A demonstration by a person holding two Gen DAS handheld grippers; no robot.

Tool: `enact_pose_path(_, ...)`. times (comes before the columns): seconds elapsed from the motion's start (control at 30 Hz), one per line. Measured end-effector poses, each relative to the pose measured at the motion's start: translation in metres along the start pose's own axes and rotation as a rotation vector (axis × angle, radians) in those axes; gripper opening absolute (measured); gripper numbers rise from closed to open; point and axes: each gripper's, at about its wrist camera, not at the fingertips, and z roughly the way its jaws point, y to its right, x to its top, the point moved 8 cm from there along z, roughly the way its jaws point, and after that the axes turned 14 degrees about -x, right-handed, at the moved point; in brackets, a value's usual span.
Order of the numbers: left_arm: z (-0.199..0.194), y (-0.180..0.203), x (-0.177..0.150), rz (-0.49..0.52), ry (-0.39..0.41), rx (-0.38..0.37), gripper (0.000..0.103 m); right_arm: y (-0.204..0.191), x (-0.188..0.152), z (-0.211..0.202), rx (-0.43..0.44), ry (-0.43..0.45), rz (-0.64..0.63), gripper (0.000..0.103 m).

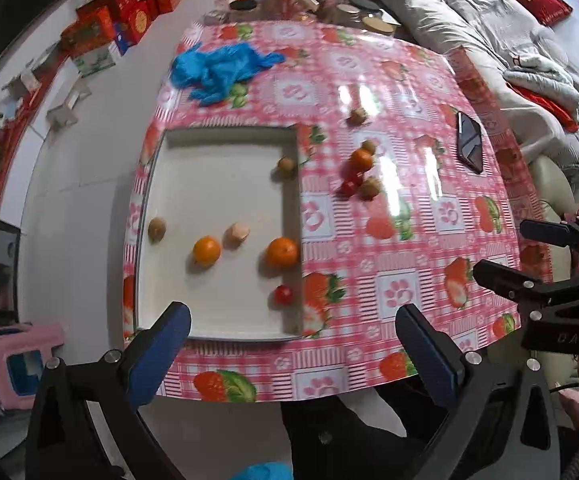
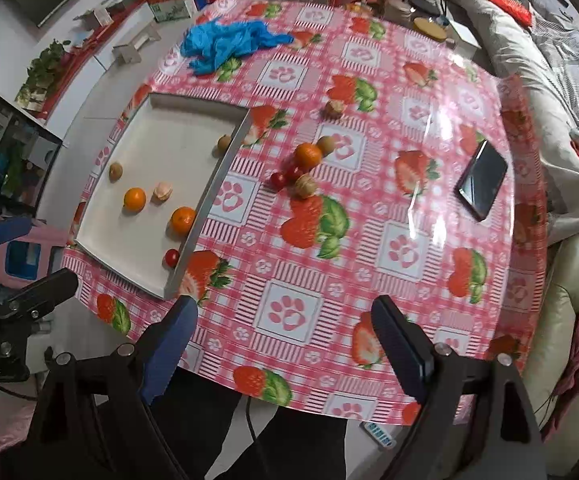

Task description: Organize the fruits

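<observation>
Fruits lie in two groups on the table (image 2: 369,240): some already sit in the white tray (image 1: 217,184), the rest cluster loose on the pink strawberry-print cloth to its right. In the tray are two oranges (image 1: 207,251), a small red tomato (image 1: 283,294) near the right wall, a pale peeled-looking piece (image 1: 237,234) and two small brown fruits (image 1: 156,229). Outside it, one orange (image 2: 307,155) touches a couple of red tomatoes (image 2: 277,179) and brown round fruits (image 2: 304,186); another brown one (image 2: 335,108) sits apart, farther back.

The left gripper (image 1: 293,344) hovers over the near edge of the tray, its fingers spread wide and holding nothing. The right gripper (image 2: 285,336) hangs above the near part of the table, fingers equally wide and empty.

The risks, as I judge them: the loose fruits are round and packed together, so closing on one could nudge its neighbours and send them rolling across the glossy cloth, perhaps toward the phone (image 2: 481,184) or off the edge. The soft tomatoes could be crushed by a hard squeeze. A fruit dropped from height into the tray may bounce or roll and strike those already there. The tray also overhangs the left table edge slightly, so a push could shift it.

As for writing, "RobooLAI" or similar shows on the left gripper's body in the right view, and "DAS" on the other device; the red boxes (image 1: 129,12) carry characters too blurred to read.
</observation>
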Motion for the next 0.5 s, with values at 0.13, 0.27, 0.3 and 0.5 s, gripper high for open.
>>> enact_pose_path(0.13,0.005,0.023,0.004,0.021,-0.024,0.064,0.103,0.018,-0.001,-0.008,0.004,0.021,-0.012,0.091)
enact_pose_path(0.27,0.009,0.039,0.005,0.005,-0.029,0.098,0.103,0.034,-0.003,-0.009,0.010,0.025,-0.010,0.091)
enact_pose_path(0.3,0.010,0.043,0.004,0.004,-0.032,0.103,0.103,0.036,-0.003,-0.009,0.012,0.027,-0.010,0.091)
enact_pose_path(0.5,0.008,0.049,0.001,0.008,-0.041,0.161,0.103,0.044,-0.003,-0.007,0.035,0.027,0.005,0.091)
